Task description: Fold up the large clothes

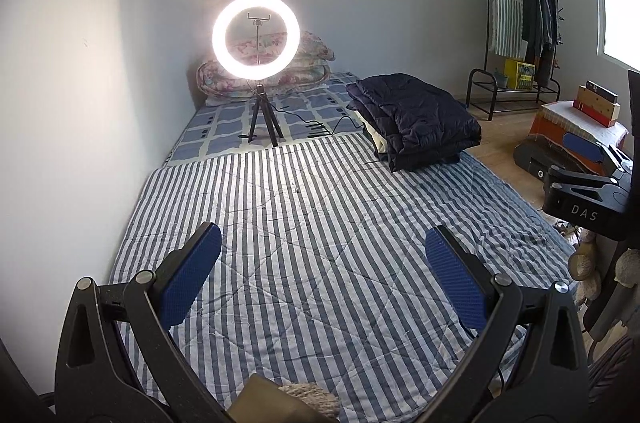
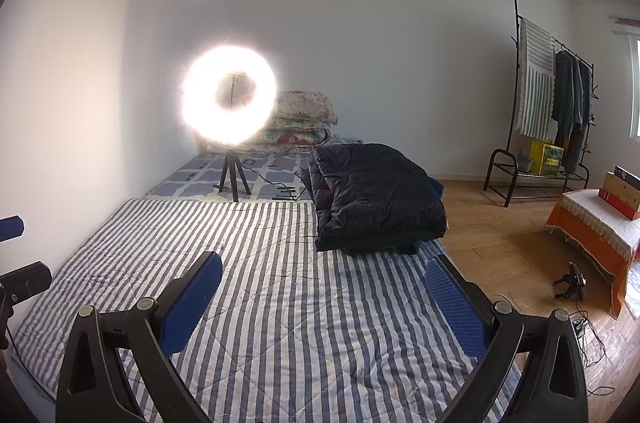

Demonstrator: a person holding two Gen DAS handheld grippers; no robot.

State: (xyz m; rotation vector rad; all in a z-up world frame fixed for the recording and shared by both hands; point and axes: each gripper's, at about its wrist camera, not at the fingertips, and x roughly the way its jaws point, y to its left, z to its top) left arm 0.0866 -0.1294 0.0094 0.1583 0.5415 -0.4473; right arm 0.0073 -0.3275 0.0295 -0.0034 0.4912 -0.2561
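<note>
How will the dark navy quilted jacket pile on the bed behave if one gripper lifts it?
The dark navy quilted jacket pile looks puffy and soft, so it is probably light but floppy. It is folded in loose layers, so a single pinch likely unfolds it. The shell seems smooth, possibly slippery.

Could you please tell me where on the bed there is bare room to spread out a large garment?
The striped quilt is free from the wall to its floor-side edge, between both open grippers and the ring light tripod. The far right corner is crowded by the folded dark jacket pile; a cable trails beside it.
</note>
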